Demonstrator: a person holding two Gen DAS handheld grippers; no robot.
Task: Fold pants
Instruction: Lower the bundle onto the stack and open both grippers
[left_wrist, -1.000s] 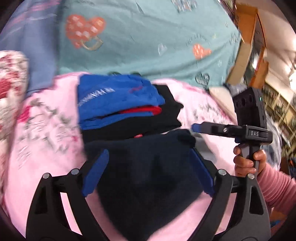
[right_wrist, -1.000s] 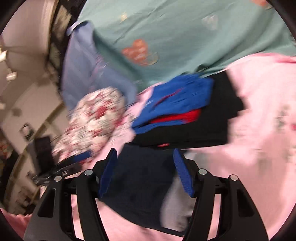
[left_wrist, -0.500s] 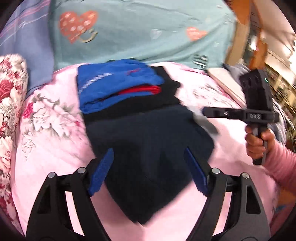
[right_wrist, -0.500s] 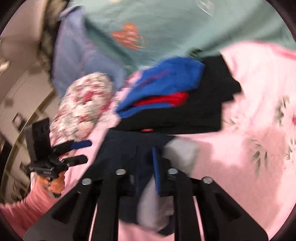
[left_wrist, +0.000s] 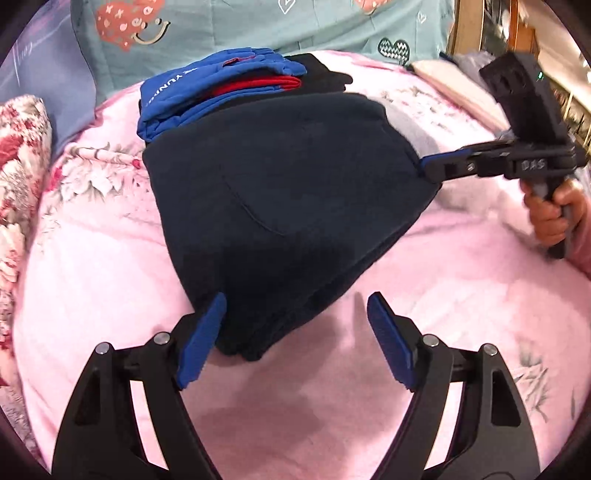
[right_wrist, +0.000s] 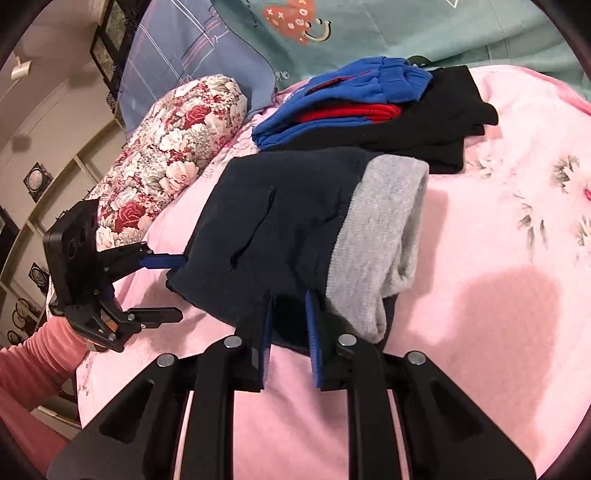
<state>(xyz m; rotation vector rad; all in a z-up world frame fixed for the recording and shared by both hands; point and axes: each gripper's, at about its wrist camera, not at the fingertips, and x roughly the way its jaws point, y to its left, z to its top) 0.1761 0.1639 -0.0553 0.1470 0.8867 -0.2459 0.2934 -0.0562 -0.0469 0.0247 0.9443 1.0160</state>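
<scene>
At the far left of the right wrist view, a hand in a pink sleeve (right_wrist: 33, 369) holds the left claw (right_wrist: 173, 288) with its jaws spread; one blue finger touches the near-left corner of the navy pants (right_wrist: 280, 221), the other rests apart on the bed. In its own view the left claw (left_wrist: 295, 332) shows the folded corner of the pants lying between the wide pads, not squeezed; its jaws have just been closing a little. A floral pillow (right_wrist: 173, 147) lies along the left edge of the pink bedsheet (right_wrist: 498, 295). The navy pants lie folded in the middle of the bed, their grey lining (right_wrist: 380, 236) turned out on the right side. Behind them sits a stack of folded clothes (right_wrist: 369, 110), blue and red over black. The right claw (right_wrist: 288, 328) has just been closing and now pinches the near edge of the pants beside the grey lining.
</scene>
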